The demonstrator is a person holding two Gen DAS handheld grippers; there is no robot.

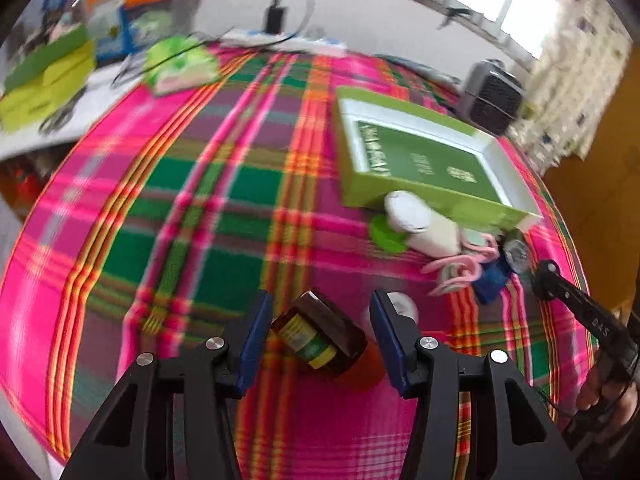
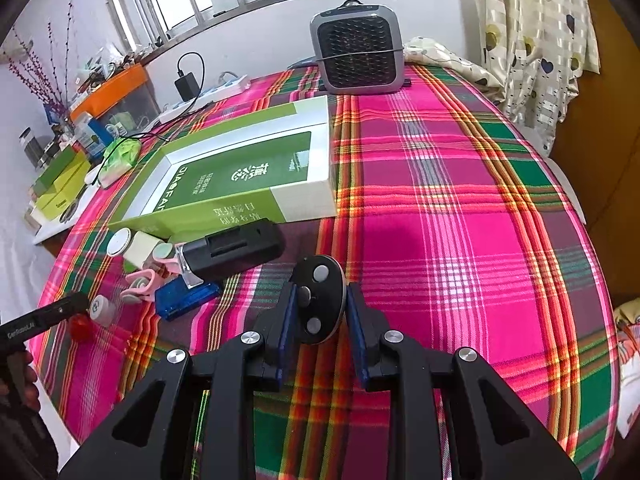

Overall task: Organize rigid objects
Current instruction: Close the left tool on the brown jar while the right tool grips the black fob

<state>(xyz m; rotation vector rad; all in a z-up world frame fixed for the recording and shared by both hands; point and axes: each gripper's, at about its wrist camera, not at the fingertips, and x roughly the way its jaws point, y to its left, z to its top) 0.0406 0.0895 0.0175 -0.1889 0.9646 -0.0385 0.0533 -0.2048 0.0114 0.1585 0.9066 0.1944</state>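
Observation:
In the left wrist view a brown jar (image 1: 320,334) with a yellow-green label lies tilted on the plaid cloth between the open fingers of my left gripper (image 1: 320,316), not touching either pad. A white bottle (image 1: 420,222) lies by the green box (image 1: 416,160). In the right wrist view my right gripper (image 2: 320,308) is shut on a round black disc (image 2: 320,300) with metal studs. Left of it lie a black device (image 2: 236,250), a blue block (image 2: 186,298), pink clips (image 2: 140,282) and a white bottle (image 2: 134,244), beside the open green box (image 2: 248,164).
A grey heater (image 2: 356,48) stands at the table's far edge. A power strip (image 2: 208,92) with a charger, a green bag (image 2: 120,156) and stacked boxes (image 2: 60,184) sit at the far left. The plaid cloth (image 2: 460,220) covers the table; a curtain (image 2: 540,40) hangs at right.

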